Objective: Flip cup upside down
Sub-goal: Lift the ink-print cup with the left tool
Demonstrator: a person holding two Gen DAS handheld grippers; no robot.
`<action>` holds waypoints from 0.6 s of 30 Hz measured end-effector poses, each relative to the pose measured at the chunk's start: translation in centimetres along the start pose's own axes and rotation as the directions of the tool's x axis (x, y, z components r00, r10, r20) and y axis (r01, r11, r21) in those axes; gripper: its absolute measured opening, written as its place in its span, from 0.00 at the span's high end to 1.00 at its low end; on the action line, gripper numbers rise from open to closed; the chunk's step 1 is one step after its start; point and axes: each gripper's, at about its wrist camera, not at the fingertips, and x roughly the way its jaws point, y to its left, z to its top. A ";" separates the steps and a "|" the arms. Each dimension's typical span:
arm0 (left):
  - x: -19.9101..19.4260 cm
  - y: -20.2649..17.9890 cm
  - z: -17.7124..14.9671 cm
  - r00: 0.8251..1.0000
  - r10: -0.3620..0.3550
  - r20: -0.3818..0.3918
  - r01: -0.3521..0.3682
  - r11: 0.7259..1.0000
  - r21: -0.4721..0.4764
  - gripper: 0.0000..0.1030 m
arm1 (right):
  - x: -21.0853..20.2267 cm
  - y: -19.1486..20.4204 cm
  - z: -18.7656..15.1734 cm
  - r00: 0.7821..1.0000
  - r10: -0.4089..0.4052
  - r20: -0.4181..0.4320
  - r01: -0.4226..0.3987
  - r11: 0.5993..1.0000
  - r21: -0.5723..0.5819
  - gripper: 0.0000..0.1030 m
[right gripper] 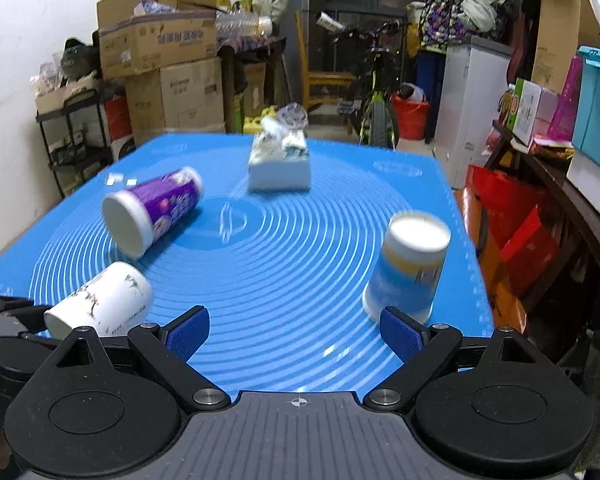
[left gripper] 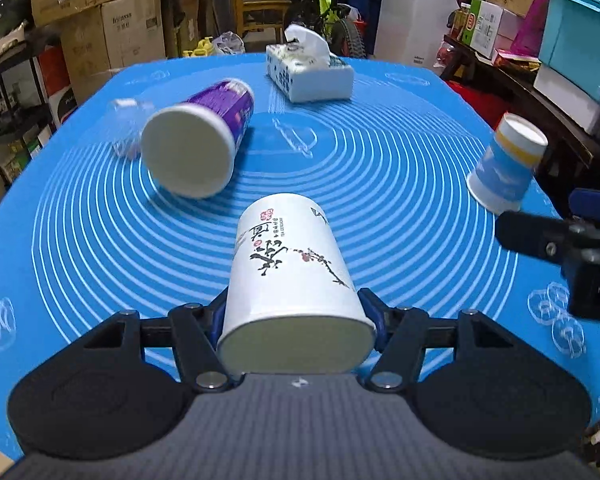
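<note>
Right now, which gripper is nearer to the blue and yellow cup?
Right. The right gripper is open just before the blue and yellow cup; the left gripper holds the white cup, farther away.

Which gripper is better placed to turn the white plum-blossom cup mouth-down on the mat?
Left. The left gripper is already shut on the white cup, held on its side. The right gripper is open, empty, nearer the blue cup.

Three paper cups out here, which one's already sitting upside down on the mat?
The blue-and-yellow cup, at the mat's right edge: rim down, base up. The purple cup lies on its side, and the white ink-print cup is clamped sideways in the left gripper.
</note>
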 end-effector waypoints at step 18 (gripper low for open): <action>0.4 -0.1 -1.7 0.999 0.020 -0.027 -0.019 0.999 0.031 0.18 | -0.2 1.2 -1.4 0.999 0.001 -0.052 -0.001 1.000 0.001 0.10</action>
